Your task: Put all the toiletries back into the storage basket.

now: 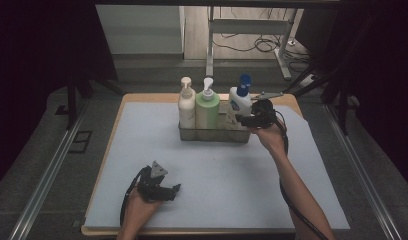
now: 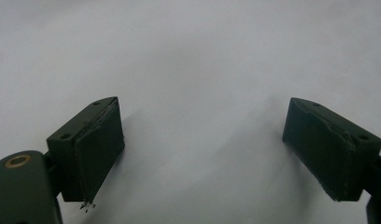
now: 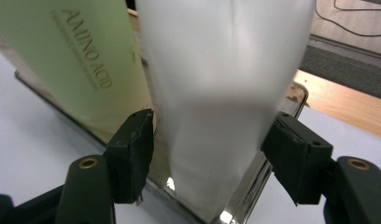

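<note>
High view, nearest edge first: the left tool (image 1: 162, 189) rests on the pale mat (image 1: 217, 200) that covers the counter (image 1: 142, 97), a hand wrapped around its body and its cable looping back toward the person. Its own camera shows its jaws standing wide apart with nothing but bare mat between them, so it looks parked out of the way while the other hand works.

Farther up the mat, the right forearm reaches out to the metal caddy (image 1: 212, 135) near the far edge. The right tool (image 3: 209, 144) sits level at the caddy's right end, its jaws on either side of the white bottle (image 3: 221, 93). A sliver of gap shows at each pad, so I judge the jaws parted around the bottle and not yet pressing on it; they come in low on the body, probably to get a firm hold below the taper.

The white bottle stands upright in the caddy's right end, just beside the green bottle (image 1: 207, 111), with a cream bottle (image 1: 187, 107) at the left. It has a blue cap (image 1: 245, 82) and a blue label, and its body is smooth, widening upward in the close view. The green bottle's side reads "AMINO ACID".
</note>
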Demonstrator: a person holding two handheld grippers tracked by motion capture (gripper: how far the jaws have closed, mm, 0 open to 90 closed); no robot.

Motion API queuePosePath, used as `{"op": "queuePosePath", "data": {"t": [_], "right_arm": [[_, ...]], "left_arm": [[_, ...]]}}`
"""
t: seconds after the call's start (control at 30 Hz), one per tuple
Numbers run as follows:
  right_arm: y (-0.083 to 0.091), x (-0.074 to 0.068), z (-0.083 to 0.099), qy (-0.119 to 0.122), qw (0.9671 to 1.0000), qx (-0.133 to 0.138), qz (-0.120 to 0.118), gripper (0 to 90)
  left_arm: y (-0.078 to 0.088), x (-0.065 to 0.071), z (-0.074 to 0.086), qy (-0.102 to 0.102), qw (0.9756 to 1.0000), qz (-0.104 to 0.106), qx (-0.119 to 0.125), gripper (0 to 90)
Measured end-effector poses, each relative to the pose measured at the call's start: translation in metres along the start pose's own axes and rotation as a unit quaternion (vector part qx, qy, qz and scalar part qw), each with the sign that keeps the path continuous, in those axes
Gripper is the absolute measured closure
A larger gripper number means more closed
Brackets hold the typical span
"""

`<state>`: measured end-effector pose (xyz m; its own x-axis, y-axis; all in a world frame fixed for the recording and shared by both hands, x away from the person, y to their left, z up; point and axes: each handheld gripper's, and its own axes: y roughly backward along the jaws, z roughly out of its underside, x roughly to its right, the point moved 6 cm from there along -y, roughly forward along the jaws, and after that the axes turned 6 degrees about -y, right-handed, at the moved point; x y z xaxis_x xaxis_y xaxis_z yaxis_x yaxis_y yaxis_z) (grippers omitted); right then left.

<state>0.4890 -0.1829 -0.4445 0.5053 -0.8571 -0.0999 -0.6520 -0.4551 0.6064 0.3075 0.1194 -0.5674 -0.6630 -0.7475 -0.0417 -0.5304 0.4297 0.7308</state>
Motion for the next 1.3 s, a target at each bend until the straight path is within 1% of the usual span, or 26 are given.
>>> {"op": "queuePosePath", "data": {"t": [0.23,0.4,0.53,0.67,0.8,0.83,0.97,1.03,1.1,1.17,1.23,1.3], "right_arm": [[0.007,0.001,0.013,-0.003,0.9999,-0.005,-0.009,39.6],[0.011,0.003,0.022,-0.002,0.9999,-0.013,-0.003,42.3],[0.014,0.007,0.03,0.001,0.9997,-0.024,0.0,48.0],[0.017,0.014,0.034,-0.003,0.9996,-0.026,0.008,52.7],[0.017,0.021,0.032,-0.005,0.9996,-0.022,0.02,62.3],[0.017,0.023,0.032,-0.007,0.9996,-0.022,0.019,65.0],[0.011,0.03,0.028,-0.012,0.9991,-0.024,0.034,73.7],[0.007,0.033,0.026,-0.014,0.9988,-0.026,0.04,77.4],[0.003,0.035,0.025,-0.019,0.9986,-0.027,0.04,81.5],[-0.002,0.037,0.023,-0.019,0.9982,-0.027,0.049,85.8],[-0.006,0.04,0.021,-0.022,0.9978,-0.03,0.055,89.3],[-0.01,0.041,0.019,-0.029,0.9977,-0.03,0.054,89.6]], "left_arm": [[0.0,0.0,0.0,0.0,1.0,0.0,0.0,12.2],[0.0,0.0,0.0,0.0,1.0,0.0,0.0,12.2],[0.0,0.0,0.0,0.0,1.0,0.0,0.0,12.2],[0.0,0.0,0.0,0.0,1.0,0.0,0.0,12.2],[0.0,0.0,0.0,0.0,1.0,0.0,0.0,12.2],[0.0,0.0,0.0,0.0,1.0,0.0,0.0,12.2],[0.0,0.0,0.0,0.0,1.0,0.0,0.0,12.2],[0.0,0.0,0.0,0.0,1.0,0.0,0.0,12.2],[0.0,0.0,0.0,0.0,1.0,0.0,0.0,12.2],[0.0,0.0,0.0,0.0,1.0,0.0,0.0,12.2],[0.0,0.0,0.0,0.0,1.0,0.0,0.0,12.2],[0.0,0.0,0.0,0.0,1.0,0.0,0.0,12.2]]}}
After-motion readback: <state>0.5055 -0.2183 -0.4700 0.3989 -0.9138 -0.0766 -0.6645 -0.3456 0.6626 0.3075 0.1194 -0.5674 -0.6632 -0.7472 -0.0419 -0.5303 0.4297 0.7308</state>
